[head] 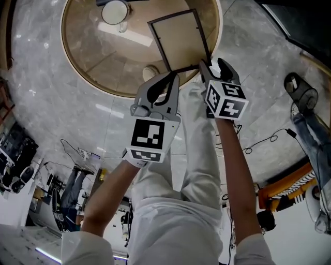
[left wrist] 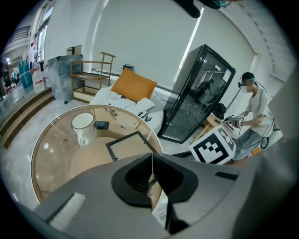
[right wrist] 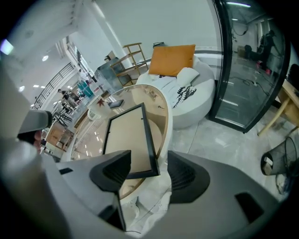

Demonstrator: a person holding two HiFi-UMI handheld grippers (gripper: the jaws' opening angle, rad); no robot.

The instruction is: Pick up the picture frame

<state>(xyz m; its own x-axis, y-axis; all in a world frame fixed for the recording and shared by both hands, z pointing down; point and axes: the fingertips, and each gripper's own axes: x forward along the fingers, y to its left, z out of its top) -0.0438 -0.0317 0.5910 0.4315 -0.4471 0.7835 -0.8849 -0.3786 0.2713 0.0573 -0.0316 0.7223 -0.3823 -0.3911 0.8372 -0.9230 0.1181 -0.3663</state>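
- Picture frame [head: 181,41], black-edged with a pale panel, is seen lying flat on the round desk [head: 88,57], close to the part of the desk's rim nearest the claws.
- One corner of the frame is found right at that rim; whether it overhangs the desk cannot be told.
- The right claw [head: 213,66] is held over that same part of the desk's rim, pointed steeply down, with its jaws spread wide.
- In the right gripper view the frame's [right wrist: 128,140] near corner is seen in the gap of the right claw [right wrist: 149,164]. Neither pad is pressed on it, so nothing is gripped.
- The left claw [head: 164,83] is held just outside the desk's rim, beside the frame's near edge. Its jaws are seen closed together in the left gripper view [left wrist: 152,158], with nothing held.
- A white mug [head: 115,11] is stood at the far side of the desk, well apart from the frame.
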